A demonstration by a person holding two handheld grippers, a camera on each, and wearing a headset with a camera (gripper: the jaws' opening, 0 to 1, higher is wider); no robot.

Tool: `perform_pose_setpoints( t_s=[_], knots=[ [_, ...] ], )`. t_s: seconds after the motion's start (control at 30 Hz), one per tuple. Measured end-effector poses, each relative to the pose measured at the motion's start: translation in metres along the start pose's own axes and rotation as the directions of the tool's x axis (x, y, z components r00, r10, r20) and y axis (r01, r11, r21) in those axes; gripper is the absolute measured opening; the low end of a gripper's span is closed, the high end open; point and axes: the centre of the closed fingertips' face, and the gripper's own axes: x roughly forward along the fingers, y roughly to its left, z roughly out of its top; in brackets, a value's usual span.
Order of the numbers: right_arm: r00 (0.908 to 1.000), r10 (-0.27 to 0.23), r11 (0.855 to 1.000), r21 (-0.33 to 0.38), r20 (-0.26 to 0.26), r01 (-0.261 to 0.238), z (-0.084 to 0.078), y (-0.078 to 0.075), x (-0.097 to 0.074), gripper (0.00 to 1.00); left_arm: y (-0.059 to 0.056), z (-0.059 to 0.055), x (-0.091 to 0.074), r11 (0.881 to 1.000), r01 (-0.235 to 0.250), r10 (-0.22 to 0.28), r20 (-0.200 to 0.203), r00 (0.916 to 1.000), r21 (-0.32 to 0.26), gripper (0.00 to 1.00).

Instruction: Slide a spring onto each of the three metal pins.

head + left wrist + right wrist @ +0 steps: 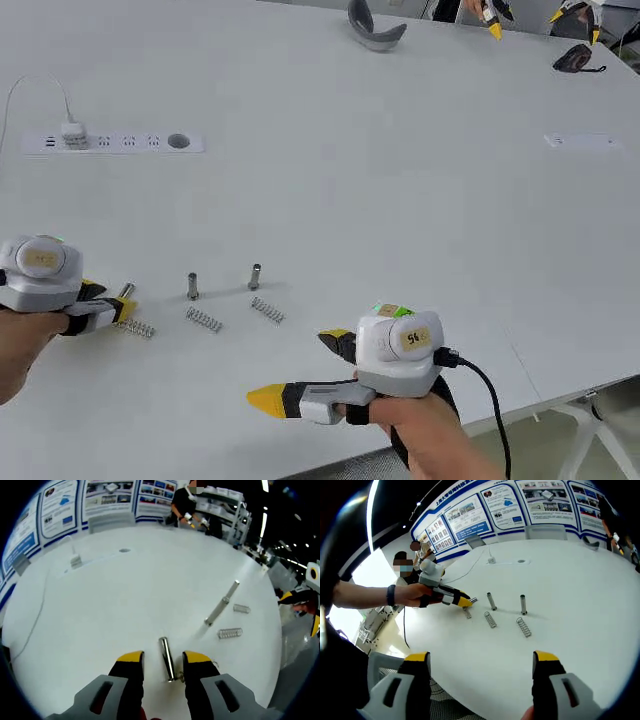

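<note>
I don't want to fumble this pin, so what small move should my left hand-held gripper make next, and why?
Probably close the left hand-held gripper gently on the pin. Its open jaws stand on either side of it, and a spring lies just beside. With the pin steadied, the open right hand-held gripper could likely fetch that spring.

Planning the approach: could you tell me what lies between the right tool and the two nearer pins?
Two springs lying flat, seen in the right gripper view.
</note>
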Motion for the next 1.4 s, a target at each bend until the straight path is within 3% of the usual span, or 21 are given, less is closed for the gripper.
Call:
perform_pose_setpoints(
  t_s=[0.4, 0.7, 0.83, 0.97, 1.1, 1.2, 1.4],
  knots=[
    [0.9999, 0.006, 1.000, 0.004, -0.010, -0.006, -0.003, 0.001, 0.003, 0.85, -0.004, 0.004, 0.007, 1.000, 0.000, 0.000, 0.003, 1.0000, -0.001, 0.24],
    [0.9999, 0.008, 1.000, 0.006, -0.011, -0.008, -0.004, 0.001, 0.004, 0.85, -0.005, 0.006, 0.010, 1.000, -0.026, 0.027, -0.025, 0.9993, 0.016, 0.19],
    [0.9998, 0.014, 1.000, 0.006, -0.014, -0.014, -0.005, 0.003, 0.006, 0.85, -0.004, 0.006, 0.010, 0.997, -0.052, 0.055, -0.053, 0.9971, 0.050, 0.16],
    [0.9997, 0.021, 1.000, 0.007, -0.013, -0.021, -0.005, 0.003, 0.007, 0.85, -0.008, 0.006, 0.013, 0.995, -0.054, 0.059, -0.058, 0.9966, 0.083, 0.20],
    [0.9996, 0.025, 1.000, 0.010, -0.010, -0.025, -0.004, 0.003, 0.007, 0.85, -0.003, 0.007, 0.013, 0.989, -0.094, 0.103, -0.077, 0.9917, 0.115, 0.16],
    [0.9995, 0.027, 1.000, 0.009, -0.012, -0.027, -0.004, 0.003, 0.007, 0.85, 0.001, 0.008, 0.013, 0.988, -0.108, 0.117, -0.082, 0.9897, 0.108, 0.13],
    [0.9992, 0.036, 0.999, 0.006, -0.016, -0.036, -0.005, 0.001, 0.006, 0.85, 0.005, 0.007, 0.013, 0.982, -0.113, 0.130, -0.106, 0.9858, 0.151, 0.09]
  ],
)
